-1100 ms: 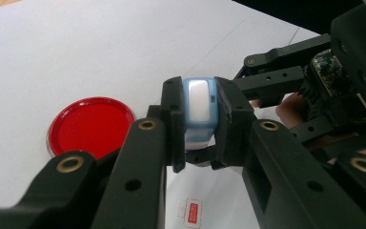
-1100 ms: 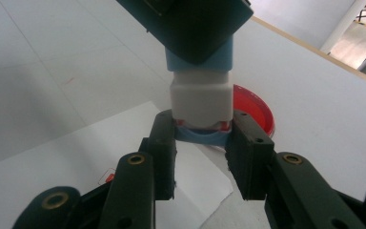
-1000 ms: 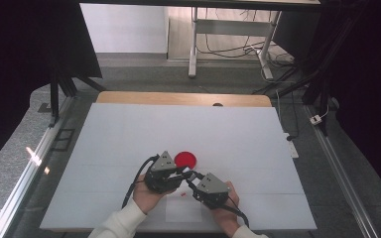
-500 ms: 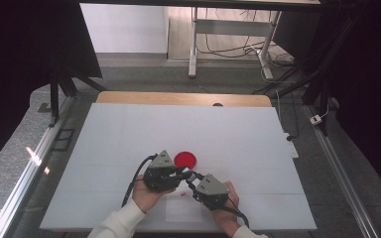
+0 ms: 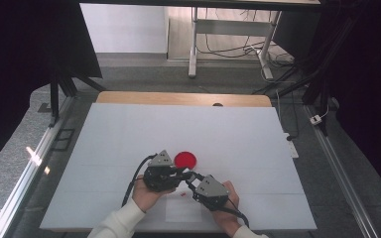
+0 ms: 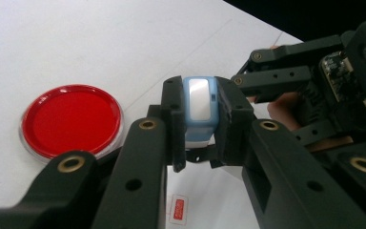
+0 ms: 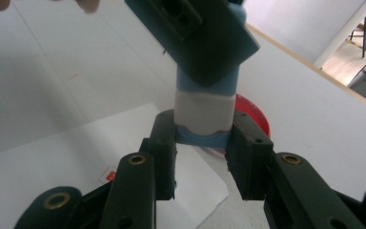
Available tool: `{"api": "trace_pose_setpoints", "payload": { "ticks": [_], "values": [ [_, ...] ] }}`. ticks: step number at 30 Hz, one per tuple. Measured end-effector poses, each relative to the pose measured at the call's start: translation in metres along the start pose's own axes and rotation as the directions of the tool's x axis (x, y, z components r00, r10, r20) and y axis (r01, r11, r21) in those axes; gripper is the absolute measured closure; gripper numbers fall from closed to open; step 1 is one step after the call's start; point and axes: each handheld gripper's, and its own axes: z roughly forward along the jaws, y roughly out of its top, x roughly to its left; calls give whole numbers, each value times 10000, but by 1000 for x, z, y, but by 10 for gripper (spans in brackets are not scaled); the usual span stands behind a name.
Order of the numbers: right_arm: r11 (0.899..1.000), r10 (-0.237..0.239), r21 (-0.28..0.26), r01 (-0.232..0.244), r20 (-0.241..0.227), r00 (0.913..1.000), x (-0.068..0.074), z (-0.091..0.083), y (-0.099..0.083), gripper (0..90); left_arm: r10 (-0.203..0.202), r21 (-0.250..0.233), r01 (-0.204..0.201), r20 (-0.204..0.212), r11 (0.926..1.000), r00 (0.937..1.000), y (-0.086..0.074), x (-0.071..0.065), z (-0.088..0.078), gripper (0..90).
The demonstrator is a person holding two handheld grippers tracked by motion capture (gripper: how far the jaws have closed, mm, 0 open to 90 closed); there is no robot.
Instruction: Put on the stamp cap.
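Note:
A small light-blue and white block (image 6: 200, 102) is gripped from two sides above the white table. My left gripper (image 6: 200, 121) is shut on its blue body, the white face turned toward the camera. My right gripper (image 7: 204, 138) is shut on the other end, where a white band meets a blue tip (image 7: 204, 114). In the high view the left gripper (image 5: 179, 172) and right gripper (image 5: 192, 178) meet tip to tip near the table's front. A round red dish with a clear rim (image 5: 185, 159) lies flat just beyond them (image 6: 71, 119).
A white sheet of paper (image 5: 183, 210) lies under the hands near the front edge, with a small red label (image 6: 177, 210) on the table beside it. A wooden strip (image 5: 183, 98) runs along the table's far edge. Metal rails (image 5: 34, 158) flank both sides.

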Motion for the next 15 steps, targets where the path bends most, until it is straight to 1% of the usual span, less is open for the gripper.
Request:
{"api": "trace_pose_setpoints", "payload": {
  "ticks": [3, 6, 8, 11, 15],
  "values": [
    [10000, -35, -48, 35, -16, 10000, 0, -1, 0, 646, -49, -18, 49, 44, 10000, 10000, 0, 0, 0, 755],
    [10000, 9, -42, -9, -51, 10000, 0, 0, -1, 646, 6, 62, -5, -39, 10000, 10000, 0, -1, 1, 755],
    [10000, 16, 41, -15, -121, 9999, 0, 1, -1, 645, 32, 100, -32, -58, 9999, 10000, 0, 0, 1, 754],
    [9998, -35, 183, 38, -173, 9998, -2, 2, -2, 643, 6, 32, -6, -48, 10000, 10000, 1, 1, -1, 753],
    [9998, -22, 213, 29, -313, 9995, -4, 3, -3, 636, 75, 71, -74, -100, 9999, 9999, 0, 0, 0, 753]
  ]
}}
